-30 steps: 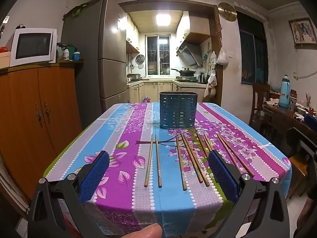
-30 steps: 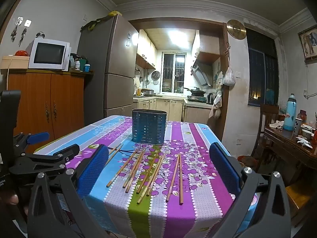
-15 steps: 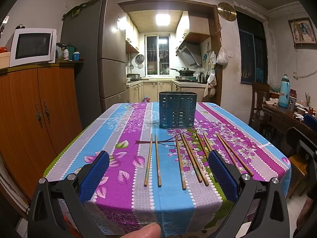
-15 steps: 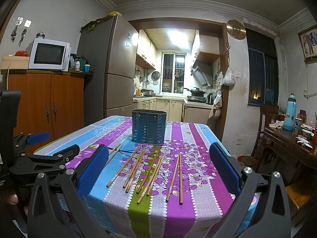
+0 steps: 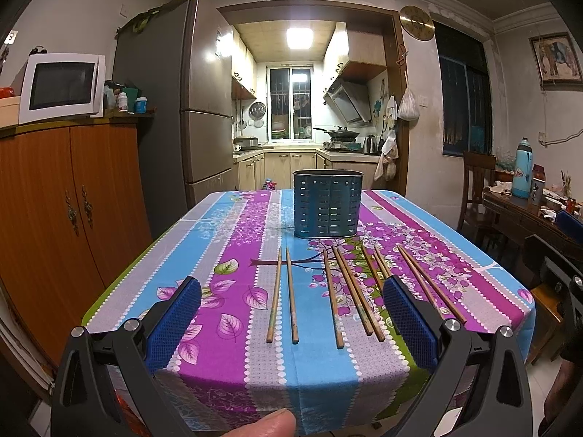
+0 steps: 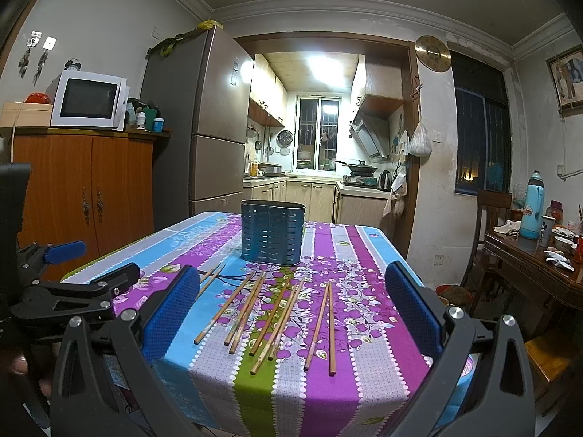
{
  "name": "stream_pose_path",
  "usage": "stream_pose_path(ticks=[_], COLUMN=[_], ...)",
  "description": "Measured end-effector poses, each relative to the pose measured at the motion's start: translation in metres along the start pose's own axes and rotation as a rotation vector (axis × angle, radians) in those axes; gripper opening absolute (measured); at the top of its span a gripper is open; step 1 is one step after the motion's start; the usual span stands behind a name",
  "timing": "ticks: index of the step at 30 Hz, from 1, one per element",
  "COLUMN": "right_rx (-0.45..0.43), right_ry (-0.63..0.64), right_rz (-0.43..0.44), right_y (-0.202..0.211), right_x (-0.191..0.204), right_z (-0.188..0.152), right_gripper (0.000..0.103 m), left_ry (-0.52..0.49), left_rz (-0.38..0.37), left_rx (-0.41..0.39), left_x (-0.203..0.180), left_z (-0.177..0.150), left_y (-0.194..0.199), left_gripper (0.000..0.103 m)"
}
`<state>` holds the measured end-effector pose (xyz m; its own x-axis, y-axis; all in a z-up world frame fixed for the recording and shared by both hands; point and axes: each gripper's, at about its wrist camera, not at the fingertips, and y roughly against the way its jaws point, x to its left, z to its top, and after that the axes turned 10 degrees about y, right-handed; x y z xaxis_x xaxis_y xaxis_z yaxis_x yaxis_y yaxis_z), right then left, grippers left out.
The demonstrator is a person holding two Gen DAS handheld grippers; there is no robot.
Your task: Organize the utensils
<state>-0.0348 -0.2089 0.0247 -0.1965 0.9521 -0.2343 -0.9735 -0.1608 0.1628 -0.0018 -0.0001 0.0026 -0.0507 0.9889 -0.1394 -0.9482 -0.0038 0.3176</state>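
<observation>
Several wooden chopsticks [image 5: 349, 295] lie in loose pairs on the flowered tablecloth [image 5: 233, 255], pointing away from me; they also show in the right wrist view [image 6: 280, 313]. A blue slotted utensil holder [image 5: 327, 203] stands upright behind them, also in the right wrist view [image 6: 272, 232]. My left gripper [image 5: 291, 322] is open and empty, held off the table's near edge. My right gripper [image 6: 291, 318] is open and empty, at the near edge to the right. The left gripper's body [image 6: 69, 291] shows at the left of the right wrist view.
A wooden cabinet [image 5: 65, 211] with a microwave [image 5: 60, 87] stands left of the table. A fridge [image 5: 196, 109] is behind it. A chair [image 5: 477, 185] and a cluttered side table [image 5: 535, 215] stand at the right. The kitchen opens beyond.
</observation>
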Motion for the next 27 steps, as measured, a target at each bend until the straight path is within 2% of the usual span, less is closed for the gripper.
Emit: stream_pose_path(ticks=[22, 27], right_rx=[-0.006, -0.006], right_ry=[0.001, 0.002], right_rz=[-0.001, -0.001], right_y=[0.0053, 0.0057], right_x=[-0.0002, -0.0001], right_z=[0.0005, 0.0007], right_gripper=[0.098, 0.098], left_ry=[0.000, -0.058], left_rz=[-0.012, 0.016], left_rx=[-0.008, -0.018], left_x=[0.0036, -0.0060], left_z=[0.0068, 0.0020], left_y=[0.0098, 0.0105], left_gripper=[0.100, 0.100])
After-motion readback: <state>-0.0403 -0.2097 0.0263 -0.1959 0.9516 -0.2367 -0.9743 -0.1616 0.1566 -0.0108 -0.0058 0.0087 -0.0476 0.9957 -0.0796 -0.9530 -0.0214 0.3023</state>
